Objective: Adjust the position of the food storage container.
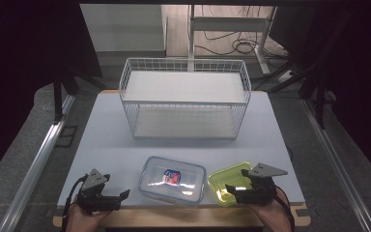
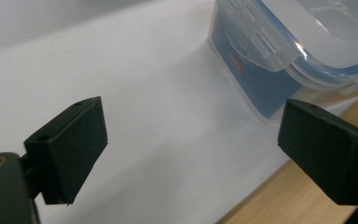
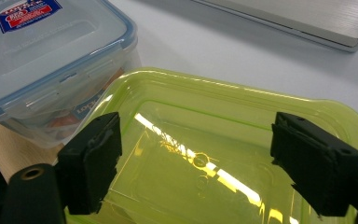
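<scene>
We see the left gripper (image 1: 107,197) with its jaws spread wide and nothing between them — bare white table (image 2: 158,93) lies in the gap, and the clear lidded container (image 2: 303,42) sits just beyond the far fingertip, apart from it. The right gripper (image 3: 196,163) is likewise released; its fingers (image 3: 93,158) hover over the yellow-green lid (image 3: 223,140), one on each side, not pressing it. A wire basket (image 1: 184,96) stands well beyond both.
</scene>
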### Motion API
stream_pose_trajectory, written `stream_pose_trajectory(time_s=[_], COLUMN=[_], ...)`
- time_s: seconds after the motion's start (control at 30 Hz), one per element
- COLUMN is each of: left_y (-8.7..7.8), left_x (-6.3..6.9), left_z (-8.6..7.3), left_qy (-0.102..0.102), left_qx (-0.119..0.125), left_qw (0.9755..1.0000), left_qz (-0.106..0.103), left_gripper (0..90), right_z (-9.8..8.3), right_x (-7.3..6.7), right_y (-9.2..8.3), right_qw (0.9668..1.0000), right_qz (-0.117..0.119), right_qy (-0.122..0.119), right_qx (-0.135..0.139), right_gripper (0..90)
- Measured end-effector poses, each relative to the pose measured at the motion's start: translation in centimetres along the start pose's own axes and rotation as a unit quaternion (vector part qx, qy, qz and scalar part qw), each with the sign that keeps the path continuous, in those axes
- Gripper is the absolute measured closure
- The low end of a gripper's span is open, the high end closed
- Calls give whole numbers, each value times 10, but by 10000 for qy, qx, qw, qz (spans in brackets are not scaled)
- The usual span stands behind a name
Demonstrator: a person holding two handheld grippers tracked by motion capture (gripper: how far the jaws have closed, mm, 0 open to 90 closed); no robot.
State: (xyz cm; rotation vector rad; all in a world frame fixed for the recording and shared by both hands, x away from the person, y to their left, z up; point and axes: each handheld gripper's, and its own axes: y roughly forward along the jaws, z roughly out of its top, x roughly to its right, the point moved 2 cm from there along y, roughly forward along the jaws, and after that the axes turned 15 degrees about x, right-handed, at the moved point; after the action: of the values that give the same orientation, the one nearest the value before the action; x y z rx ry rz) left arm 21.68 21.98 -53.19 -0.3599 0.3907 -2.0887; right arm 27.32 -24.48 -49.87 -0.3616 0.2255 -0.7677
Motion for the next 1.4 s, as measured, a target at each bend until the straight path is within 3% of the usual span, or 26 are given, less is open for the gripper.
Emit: stream_pose_trajectory(time_s=[0.37,0.43,0.6,0.73,0.77,0.8,0.83,1.07,1.23,1.4], left_y=[-1,-1,1,2,2,2,3,3,5,5], left_x=[-3,-2,0,2,2,2,1,2,2,1], left_z=[-3,-3,-4,-4,-4,-4,-4,-6,-8,-8], left_qy=[65,194,206,246,237,237,214,279,365,327], left_qx=[113,117,33,12,16,16,0,-7,-3,9], left_qw=[9999,9997,9998,9997,9997,9997,9997,9995,9992,9994], left_qz=[97,81,-21,-66,-73,-73,-97,-139,-147,-137], left_gripper=[110,110,142,141,141,141,143,170,169,168], right_z=[-2,-2,-1,4,5,5,7,11,9,6], right_x=[-1,-2,-3,-10,-12,-12,-18,-44,-60,-72], right_y=[2,2,1,-2,-2,-2,-3,1,6,10], right_qw=[9997,9996,9993,9986,9986,9986,9979,9949,9923,9893], right_qz=[-100,-105,-120,-70,-12,-12,129,415,722,968], right_qy=[-155,-214,-310,-477,-467,-467,-551,-815,-845,-848], right_qx=[-129,-156,-196,-204,-247,-247,-324,-430,-556,-682], right_gripper=[256,267,308,466,520,520,611,826,861,867])
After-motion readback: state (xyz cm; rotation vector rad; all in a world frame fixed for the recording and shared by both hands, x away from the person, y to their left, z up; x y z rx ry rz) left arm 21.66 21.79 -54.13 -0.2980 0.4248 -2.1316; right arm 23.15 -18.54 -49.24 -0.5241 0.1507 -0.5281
